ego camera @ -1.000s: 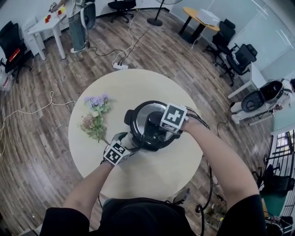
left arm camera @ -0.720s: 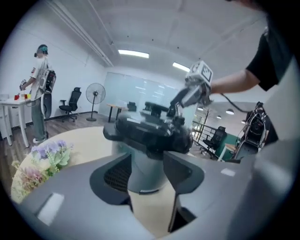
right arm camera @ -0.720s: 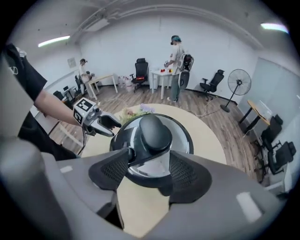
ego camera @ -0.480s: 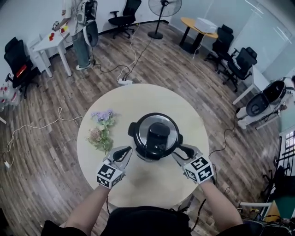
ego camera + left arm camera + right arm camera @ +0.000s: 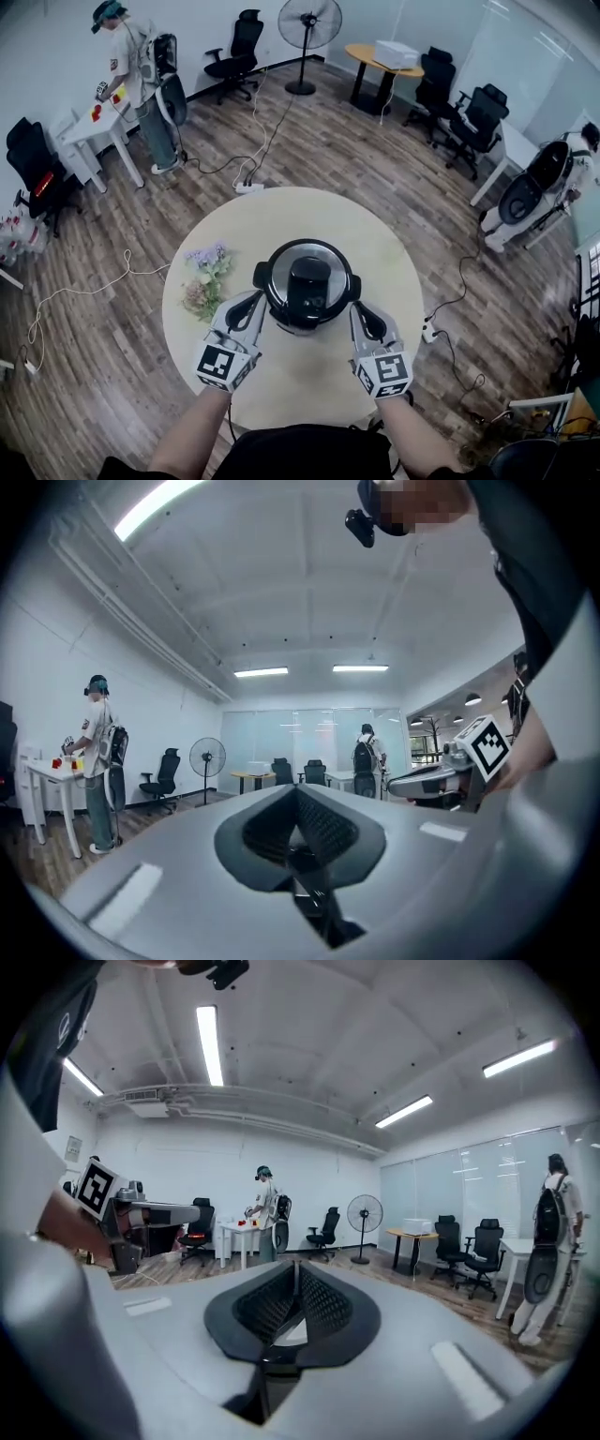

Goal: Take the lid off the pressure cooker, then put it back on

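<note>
Two grippers flank the pressure cooker (image 5: 308, 281): left gripper (image 5: 253, 302) and right gripper (image 5: 360, 315). Both have just closed their jaws fully, with nothing between them. The cooker stands between the tips, apparently lower, equally near either hand. Its lid (image 5: 334, 259) is seated. The black lid handle (image 5: 308, 283) runs lengthwise, pointing away from the grippers.

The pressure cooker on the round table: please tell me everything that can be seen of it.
The pressure cooker is round and black, with its lid on: a shiny metal-looking disc with a wide black handle across the middle. Short black handles stick out at both sides. It stands upright on the pale round table, right of a flower bunch.
</note>
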The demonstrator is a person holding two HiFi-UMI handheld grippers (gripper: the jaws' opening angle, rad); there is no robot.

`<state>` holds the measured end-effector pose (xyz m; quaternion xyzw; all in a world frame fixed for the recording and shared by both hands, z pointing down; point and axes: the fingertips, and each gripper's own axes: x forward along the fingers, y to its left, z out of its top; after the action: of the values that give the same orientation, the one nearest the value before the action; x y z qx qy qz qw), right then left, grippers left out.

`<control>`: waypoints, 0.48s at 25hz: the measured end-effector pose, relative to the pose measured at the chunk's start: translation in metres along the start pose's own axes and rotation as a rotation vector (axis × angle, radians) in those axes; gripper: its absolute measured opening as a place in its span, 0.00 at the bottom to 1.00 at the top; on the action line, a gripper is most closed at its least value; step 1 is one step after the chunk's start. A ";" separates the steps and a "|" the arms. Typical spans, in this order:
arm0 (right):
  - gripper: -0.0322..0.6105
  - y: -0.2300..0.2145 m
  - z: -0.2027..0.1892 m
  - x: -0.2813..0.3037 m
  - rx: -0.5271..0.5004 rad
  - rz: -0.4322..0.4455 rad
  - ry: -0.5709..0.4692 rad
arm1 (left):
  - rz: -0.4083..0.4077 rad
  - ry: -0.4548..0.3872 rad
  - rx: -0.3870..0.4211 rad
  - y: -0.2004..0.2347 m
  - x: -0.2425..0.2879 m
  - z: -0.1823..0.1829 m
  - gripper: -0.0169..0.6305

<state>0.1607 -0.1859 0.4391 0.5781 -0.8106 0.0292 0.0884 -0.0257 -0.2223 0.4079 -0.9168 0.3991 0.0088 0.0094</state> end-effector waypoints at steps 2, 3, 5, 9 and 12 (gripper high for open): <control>0.08 -0.003 0.003 -0.005 0.015 -0.007 -0.033 | 0.007 -0.008 0.011 -0.003 0.002 0.007 0.03; 0.08 -0.006 0.004 -0.008 0.022 -0.014 -0.049 | 0.010 -0.014 0.020 -0.003 0.002 0.011 0.03; 0.07 -0.013 0.005 -0.014 0.041 -0.029 -0.074 | 0.018 -0.025 0.031 -0.002 0.000 0.017 0.03; 0.06 -0.024 0.004 -0.024 0.076 -0.052 -0.098 | 0.040 -0.028 0.030 0.000 -0.004 0.021 0.03; 0.06 -0.031 0.006 -0.025 0.079 -0.067 -0.103 | 0.056 -0.026 0.024 0.002 -0.004 0.019 0.03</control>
<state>0.1976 -0.1739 0.4275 0.6087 -0.7925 0.0284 0.0246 -0.0299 -0.2204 0.3893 -0.9049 0.4245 0.0160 0.0255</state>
